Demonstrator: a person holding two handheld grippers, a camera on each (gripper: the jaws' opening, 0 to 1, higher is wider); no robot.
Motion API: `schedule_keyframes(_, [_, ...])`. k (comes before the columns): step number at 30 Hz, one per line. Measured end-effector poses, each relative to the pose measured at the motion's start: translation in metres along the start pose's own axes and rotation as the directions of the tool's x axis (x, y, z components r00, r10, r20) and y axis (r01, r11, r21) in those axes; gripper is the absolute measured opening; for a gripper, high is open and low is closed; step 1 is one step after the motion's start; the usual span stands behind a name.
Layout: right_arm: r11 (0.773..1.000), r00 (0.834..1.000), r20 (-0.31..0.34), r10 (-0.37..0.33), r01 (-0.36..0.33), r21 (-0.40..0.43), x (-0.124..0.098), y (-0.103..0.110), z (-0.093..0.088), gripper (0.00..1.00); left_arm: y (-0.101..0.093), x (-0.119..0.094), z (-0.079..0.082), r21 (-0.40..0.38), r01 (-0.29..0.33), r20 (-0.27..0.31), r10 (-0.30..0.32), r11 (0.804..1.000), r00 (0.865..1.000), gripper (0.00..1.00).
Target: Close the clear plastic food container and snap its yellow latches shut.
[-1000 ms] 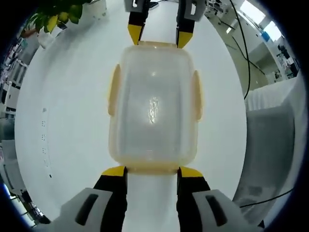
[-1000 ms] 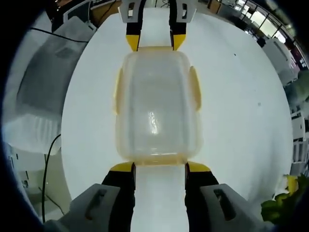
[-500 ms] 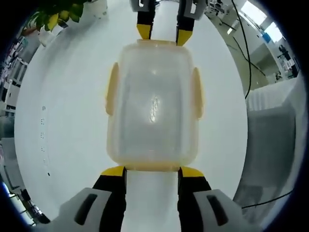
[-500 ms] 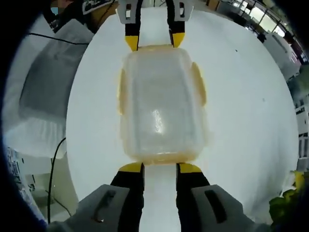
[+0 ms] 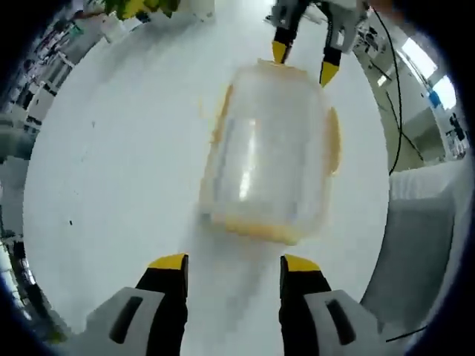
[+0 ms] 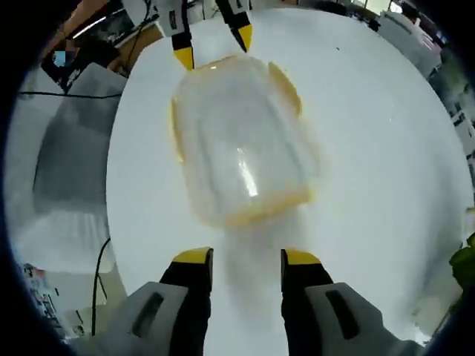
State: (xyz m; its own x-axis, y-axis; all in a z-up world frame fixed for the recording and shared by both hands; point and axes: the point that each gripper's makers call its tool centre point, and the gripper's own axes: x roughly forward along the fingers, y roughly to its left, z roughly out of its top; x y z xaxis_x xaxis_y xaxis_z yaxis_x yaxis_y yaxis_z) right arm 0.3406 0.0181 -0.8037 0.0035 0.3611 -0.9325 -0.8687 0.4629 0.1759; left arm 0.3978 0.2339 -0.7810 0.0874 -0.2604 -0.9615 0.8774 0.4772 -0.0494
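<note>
The clear plastic food container lies on the round white table with its lid on, blurred by motion. Yellow latches lie along its sides and a yellow strip runs along its near end. My left gripper is open, a short gap back from that end, nothing between its jaws. My right gripper is at the far end, tips just off the rim. In the right gripper view the container sits ahead of my open right gripper, and my left gripper is beyond it.
A leafy plant stands past the table's far edge. A grey and white covered surface lies beside the table, with black cables running over it. The same cover and a cable lie off the table's edge.
Both grippers have drawn back from the container's ends, leaving a gap in front of each. The right gripper's jaws have spread wider again. Both views have rolled and shifted.
</note>
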Motion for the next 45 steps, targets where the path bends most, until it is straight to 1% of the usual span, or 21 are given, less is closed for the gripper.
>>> schedule_keyframes(2, [0.994, 0.999, -0.023, 0.023, -0.021, 0.107, -0.009, 0.000, -0.005, 0.37, 0.002, -0.013, 0.011, -0.221, 0.059, 0.110, -0.035, 0.973, 0.993, 0.45])
schedule_keyframes(4, [0.947, 0.997, -0.006, 0.073, -0.067, 0.315, -0.016, 0.004, -0.003, 0.40, -0.013, -0.028, 0.026, -0.372, 0.240, 0.252, -0.151, 0.897, 0.956, 0.47])
schedule_keyframes(5, [0.912, 0.994, 0.064, 0.091, -0.109, 0.396, -0.020, 0.003, 0.008, 0.42, -0.018, -0.033, 0.032, -0.443, 0.305, 0.300, -0.182, 0.843, 0.937, 0.47])
schedule_keyframes(6, [0.880, 0.988, 0.119, 0.099, -0.143, 0.454, -0.023, 0.002, 0.017, 0.40, -0.025, -0.039, 0.039, -0.538, 0.394, 0.365, -0.216, 0.745, 0.906, 0.48])
schedule_keyframes(7, [0.831, 0.976, 0.194, 0.100, -0.189, 0.522, -0.028, 0.002, 0.029, 0.38, -0.029, -0.042, 0.046, -0.580, 0.464, 0.429, -0.233, 0.669, 0.873, 0.47])
schedule_keyframes(8, [0.801, 0.964, 0.252, 0.081, -0.213, 0.559, -0.030, -0.002, 0.039, 0.37, -0.030, -0.042, 0.047, -0.595, 0.478, 0.442, -0.234, 0.646, 0.866, 0.47])
schedule_keyframes(9, [0.770, 0.949, 0.312, 0.048, -0.234, 0.593, -0.032, -0.007, 0.049, 0.37, -0.032, -0.040, 0.048, -0.629, 0.504, 0.465, -0.233, 0.591, 0.854, 0.46])
schedule_keyframes(10, [0.754, 0.943, 0.330, 0.034, -0.241, 0.611, -0.033, -0.009, 0.052, 0.38, -0.032, -0.035, 0.045, -0.648, 0.493, 0.457, -0.222, 0.580, 0.861, 0.45])
schedule_keyframes(11, [0.733, 0.945, 0.328, 0.018, -0.235, 0.638, -0.031, -0.010, 0.053, 0.38, -0.030, -0.026, 0.038, -0.686, 0.459, 0.426, -0.200, 0.564, 0.882, 0.45])
schedule_keyframes(13, [0.749, 0.956, 0.294, 0.015, -0.206, 0.630, -0.023, -0.007, 0.052, 0.38, -0.029, -0.013, 0.028, -0.705, 0.405, 0.373, -0.181, 0.582, 0.910, 0.38])
schedule_keyframes(15, [0.788, 0.975, 0.224, 0.008, -0.144, 0.599, -0.015, -0.002, 0.046, 0.37, -0.037, -0.006, 0.026, -0.726, 0.397, 0.355, -0.188, 0.562, 0.916, 0.28])
schedule_keyframes(19, [0.804, 0.982, 0.190, 0.008, -0.120, 0.583, -0.002, 0.004, 0.049, 0.37, -0.033, -0.003, 0.026, -0.741, 0.386, 0.344, -0.182, 0.550, 0.921, 0.26])
schedule_keyframes(20, [0.808, 0.984, 0.179, 0.010, -0.113, 0.578, 0.001, 0.005, 0.048, 0.37, -0.030, -0.002, 0.020, -0.737, 0.347, 0.305, -0.172, 0.581, 0.937, 0.27])
schedule_keyframes(22, [0.812, 0.984, 0.175, 0.006, -0.107, 0.573, 0.002, 0.003, 0.049, 0.37, -0.027, -0.002, 0.016, -0.720, 0.318, 0.280, -0.160, 0.618, 0.946, 0.26])
schedule_keyframes(26, [0.807, 0.983, 0.184, 0.016, -0.122, 0.577, 0.002, 0.000, 0.054, 0.35, -0.035, 0.000, 0.016, -0.742, 0.349, 0.286, -0.201, 0.573, 0.937, 0.24])
schedule_keyframes(30, [0.806, 0.984, 0.176, 0.020, -0.119, 0.579, 0.002, -0.005, 0.054, 0.34, -0.034, 0.008, 0.012, -0.737, 0.301, 0.241, -0.181, 0.605, 0.953, 0.22])
schedule_keyframes(33, [0.808, 0.985, 0.173, 0.019, -0.117, 0.578, 0.002, -0.006, 0.055, 0.34, -0.038, 0.013, 0.013, -0.748, 0.293, 0.224, -0.188, 0.595, 0.956, 0.22])
schedule_keyframes(35, [0.809, 0.985, 0.172, 0.018, -0.116, 0.577, 0.002, -0.007, 0.055, 0.33, -0.035, 0.016, 0.007, -0.709, 0.251, 0.181, -0.174, 0.659, 0.968, 0.20])
schedule_keyframes(36, [0.805, 0.984, 0.175, 0.016, -0.116, 0.582, 0.002, -0.007, 0.055, 0.33, -0.037, 0.016, 0.012, -0.722, 0.272, 0.202, -0.182, 0.637, 0.962, 0.21])
schedule_keyframes(37, [0.811, 0.984, 0.180, 0.012, -0.115, 0.574, 0.002, -0.007, 0.055, 0.33, -0.036, 0.016, 0.011, -0.725, 0.270, 0.197, -0.185, 0.633, 0.963, 0.21])
schedule_keyframes(45, [0.807, 0.980, 0.200, -0.006, -0.114, 0.579, 0.003, -0.008, 0.054, 0.31, -0.038, 0.017, 0.012, -0.719, 0.291, 0.215, -0.196, 0.631, 0.957, 0.22])
